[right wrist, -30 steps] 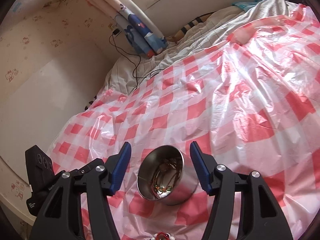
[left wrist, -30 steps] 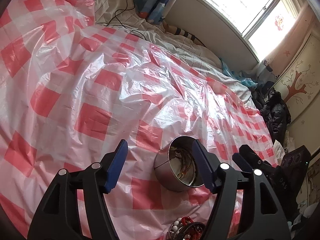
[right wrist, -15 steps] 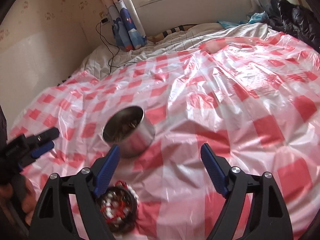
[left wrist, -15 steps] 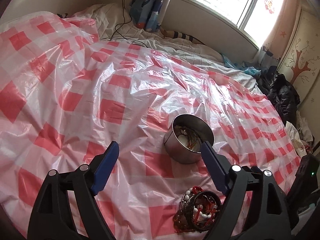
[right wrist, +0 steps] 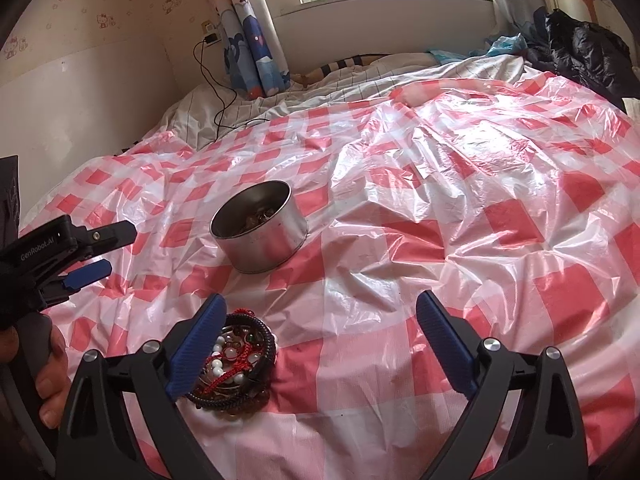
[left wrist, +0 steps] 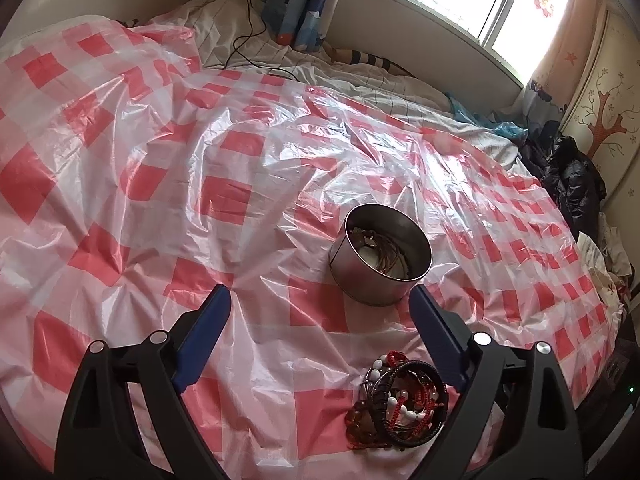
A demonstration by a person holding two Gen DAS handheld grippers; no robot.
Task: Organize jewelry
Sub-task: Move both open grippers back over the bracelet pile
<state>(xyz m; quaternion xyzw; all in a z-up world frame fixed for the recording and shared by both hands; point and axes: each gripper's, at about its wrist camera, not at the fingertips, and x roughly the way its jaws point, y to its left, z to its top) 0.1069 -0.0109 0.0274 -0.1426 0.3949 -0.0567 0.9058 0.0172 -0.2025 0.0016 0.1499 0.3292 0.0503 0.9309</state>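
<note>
A round metal tin [left wrist: 368, 286] [right wrist: 266, 250] with some jewelry inside stands on the red-and-white checked plastic sheet [left wrist: 224, 200]. A pile of bead bracelets and cords [left wrist: 400, 402] [right wrist: 236, 360] lies nearer to me than the tin. My left gripper [left wrist: 318, 300] hangs just short of the tin, its jaws opening wide with nothing between them; the pile lies by its right finger. It also shows at the left of the right wrist view [right wrist: 108, 250]. My right gripper [right wrist: 322, 304] is opening too, with nothing between its fingers; its left finger overlaps the pile.
The sheet [right wrist: 500, 220] covers a bed with white bedding [right wrist: 280, 104] at the far end. A black cable [right wrist: 218, 92] runs from a wall socket onto the bedding by a blue patterned curtain [right wrist: 256, 48]. Dark clothes [left wrist: 576, 184] are heaped at the bed's right side.
Both grippers have drawn back from around the tin and spread their jaws much wider. The tin now stands beyond their fingertips, and the bracelet pile has come fully into view.
</note>
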